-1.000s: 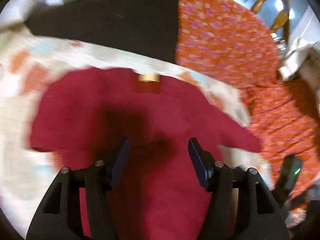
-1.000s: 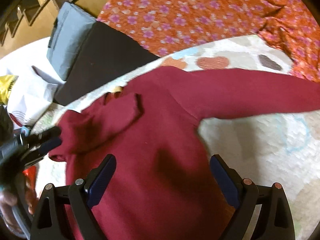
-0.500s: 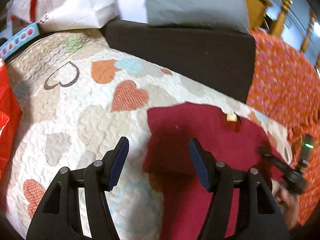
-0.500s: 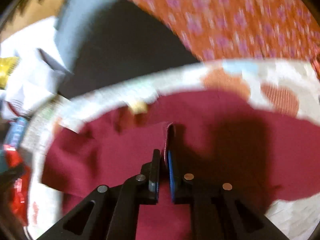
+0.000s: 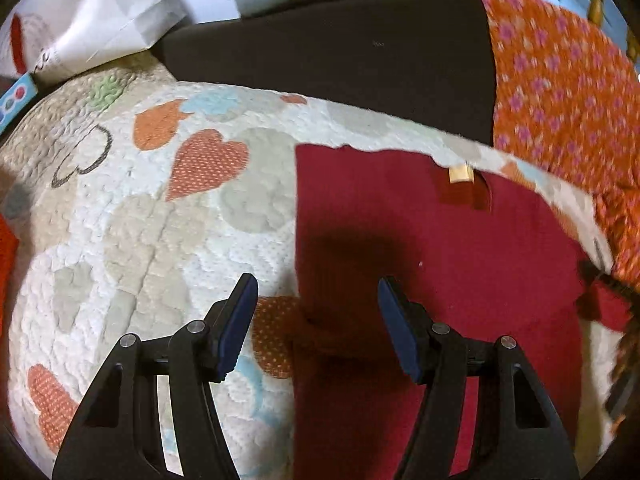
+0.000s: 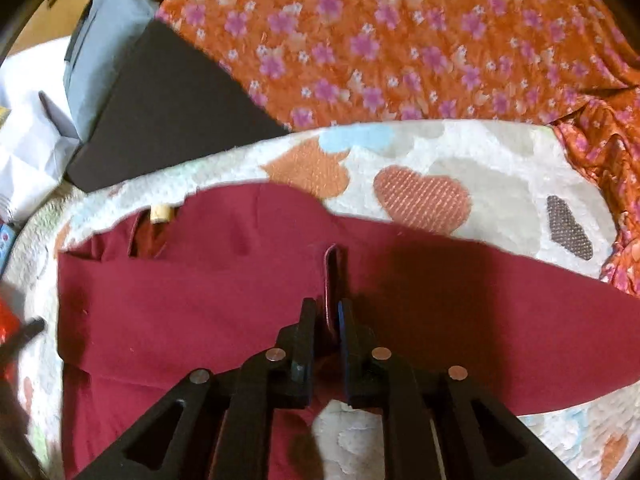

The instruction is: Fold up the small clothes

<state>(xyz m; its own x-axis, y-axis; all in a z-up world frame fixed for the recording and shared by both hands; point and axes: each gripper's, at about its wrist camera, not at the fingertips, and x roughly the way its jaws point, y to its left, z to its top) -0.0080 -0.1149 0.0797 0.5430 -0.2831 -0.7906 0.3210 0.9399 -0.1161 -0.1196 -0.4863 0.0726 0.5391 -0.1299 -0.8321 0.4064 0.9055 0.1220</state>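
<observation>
Currently, garment: red top (image 6: 200, 312) flat on heart-print quilt (image 5: 160, 240).
Left claw (image 5: 314, 320): spread, holding nothing, over the top's edge.
Right claw (image 6: 325, 320): opening, sleeve cuff (image 6: 332, 280) between its jaws.

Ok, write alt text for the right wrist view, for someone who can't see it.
The right gripper, jaws just opening, has the cuff of a folded-in sleeve between its fingers, over a dark red long-sleeved top spread on a heart-patterned quilt. The other sleeve stretches out to the right. Behind lie an orange floral cloth and a dark cushion.
</observation>
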